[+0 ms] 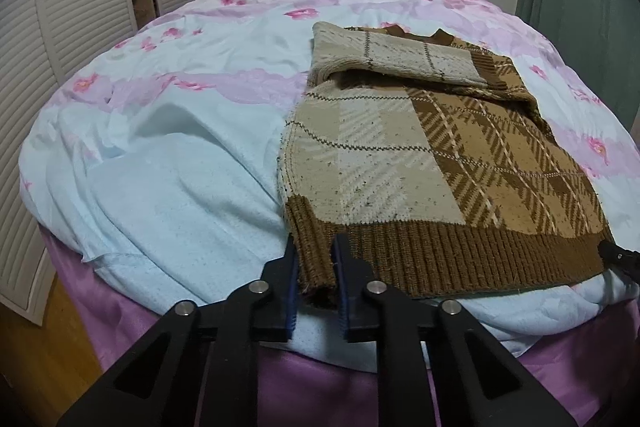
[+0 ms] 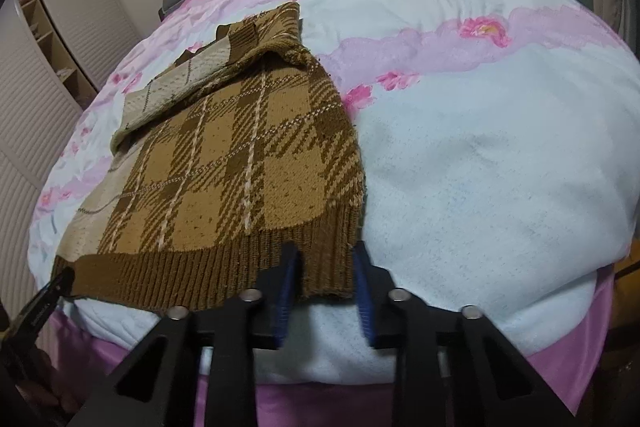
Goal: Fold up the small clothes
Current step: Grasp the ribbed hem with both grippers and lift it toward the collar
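Two tools clamp the sweater's ribbed hem at the near edge of the bed.

Your left tool (image 1: 316, 267) is pinched narrow on the hem's left corner; your right tool (image 2: 326, 269) grips the hem's right corner, its blue pads (image 2: 288, 291) pressing the knit. You have the brown plaid sweater (image 1: 420, 155) lying flat on the floral duvet (image 1: 180, 115), with one sleeve (image 1: 400, 59) folded across its top.
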`<state>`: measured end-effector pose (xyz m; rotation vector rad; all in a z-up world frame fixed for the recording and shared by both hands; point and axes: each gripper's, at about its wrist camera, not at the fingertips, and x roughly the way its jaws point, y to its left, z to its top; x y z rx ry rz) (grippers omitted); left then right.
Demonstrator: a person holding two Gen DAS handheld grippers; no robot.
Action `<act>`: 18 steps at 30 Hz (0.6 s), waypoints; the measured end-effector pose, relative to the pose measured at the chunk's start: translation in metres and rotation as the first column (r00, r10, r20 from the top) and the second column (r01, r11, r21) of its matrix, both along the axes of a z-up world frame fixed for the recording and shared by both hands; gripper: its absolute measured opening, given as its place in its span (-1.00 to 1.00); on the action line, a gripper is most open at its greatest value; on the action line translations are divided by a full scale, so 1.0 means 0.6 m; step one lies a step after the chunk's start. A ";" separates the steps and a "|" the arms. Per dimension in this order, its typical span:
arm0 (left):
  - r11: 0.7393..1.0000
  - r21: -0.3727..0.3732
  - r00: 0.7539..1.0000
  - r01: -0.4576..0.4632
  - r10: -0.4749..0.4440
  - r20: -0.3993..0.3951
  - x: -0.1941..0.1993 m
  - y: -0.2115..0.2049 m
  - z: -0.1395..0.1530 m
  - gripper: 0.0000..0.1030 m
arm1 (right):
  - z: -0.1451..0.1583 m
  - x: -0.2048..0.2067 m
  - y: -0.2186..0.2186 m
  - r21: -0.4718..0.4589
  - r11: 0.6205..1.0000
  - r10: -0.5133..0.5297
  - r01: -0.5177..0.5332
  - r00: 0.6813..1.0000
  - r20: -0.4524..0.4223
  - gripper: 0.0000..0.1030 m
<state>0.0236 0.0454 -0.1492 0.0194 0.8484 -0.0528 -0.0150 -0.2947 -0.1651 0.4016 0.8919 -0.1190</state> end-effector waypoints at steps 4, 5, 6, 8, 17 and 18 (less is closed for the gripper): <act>1.000 -0.017 1.000 -0.001 0.001 0.010 -0.003 0.002 0.004 -0.77 | 0.007 -0.001 0.003 -0.008 1.000 0.007 -0.007 1.000 0.023 -0.76; 1.000 -0.022 1.000 -0.002 0.002 0.013 -0.003 0.003 0.006 -0.78 | 0.009 -0.002 0.002 -0.009 1.000 0.007 -0.007 1.000 0.027 -0.77; 0.999 -0.032 1.000 -0.003 0.003 0.021 -0.004 0.005 0.009 -0.78 | 0.011 -0.003 0.001 -0.007 1.000 0.005 -0.005 0.999 0.034 -0.78; 0.999 -0.038 1.000 -0.002 0.003 0.031 -0.005 0.006 0.013 -0.79 | 0.015 -0.005 -0.002 0.001 1.000 -0.001 0.001 0.999 0.049 -0.78; 0.999 -0.037 0.992 0.017 -0.012 0.123 -0.002 0.005 0.056 -0.80 | 0.066 -0.016 -0.008 -0.004 1.000 0.000 0.001 0.983 0.184 -0.80; 0.999 -0.040 0.991 0.018 -0.013 0.131 0.001 0.004 0.062 -0.79 | 0.071 -0.015 -0.008 -0.006 1.000 0.001 0.000 0.981 0.192 -0.80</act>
